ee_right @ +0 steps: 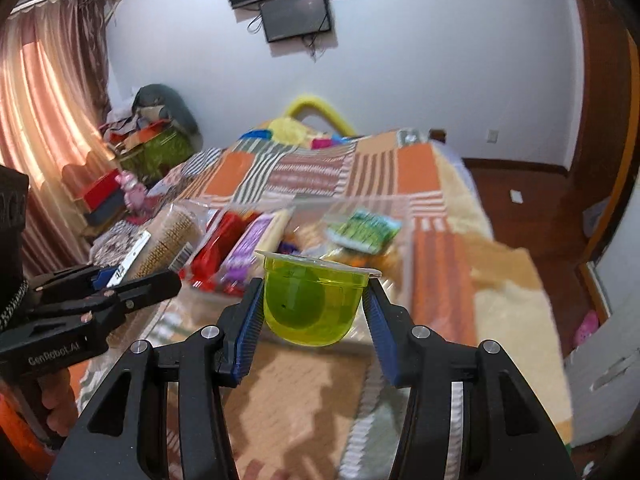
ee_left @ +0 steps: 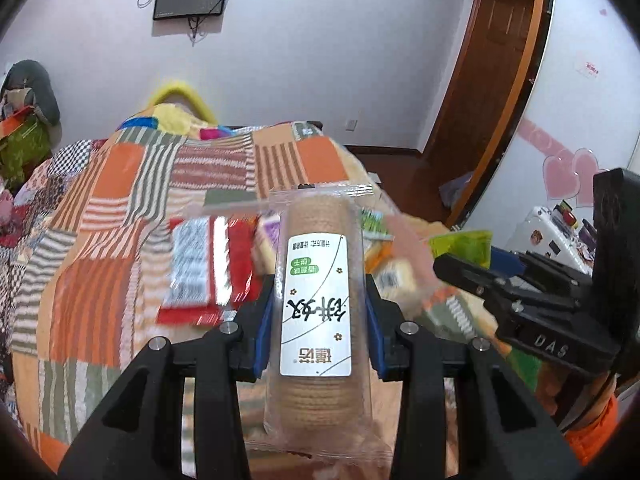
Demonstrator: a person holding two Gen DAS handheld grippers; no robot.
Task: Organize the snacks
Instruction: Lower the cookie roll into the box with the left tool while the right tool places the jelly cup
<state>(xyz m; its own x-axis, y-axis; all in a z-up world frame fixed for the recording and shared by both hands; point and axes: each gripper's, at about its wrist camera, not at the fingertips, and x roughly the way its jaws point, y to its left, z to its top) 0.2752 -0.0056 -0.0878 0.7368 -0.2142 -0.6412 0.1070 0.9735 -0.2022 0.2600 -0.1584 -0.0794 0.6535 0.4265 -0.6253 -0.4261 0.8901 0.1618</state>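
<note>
I am holding something in each tool right now. My left gripper (ee_left: pixel 319 312) is clamping a pack of biscuits (ee_left: pixel 318 300) between its blue pads, narrowed to the pack's width; my right gripper (ee_right: pixel 316 312) is pinching a green jelly cup (ee_right: pixel 314 300) by its sides, set wide enough for the cup's body. Both are hanging in the air above the bed, near a clear plastic box (ee_right: pixel 404 240) that is sitting on the patchwork blanket (ee_left: pixel 120 208).

I am judging the sorting to be partly done — the box is already holding a red packet (ee_right: pixel 216 248), a purple packet (ee_right: pixel 250 248) and a green packet (ee_right: pixel 362 228), though blur is keeping me from telling how neatly they lie. The two items I am carrying are still to be placed.

The biscuits are forming a ribbed round stack inside crinkly clear film with a glossy white label. The cup is smooth, translucent and tapered, with a flat sealed lid — slippery, I suspect. The blanket is looking soft and woolly, so nothing will stand firmly on it.
</note>
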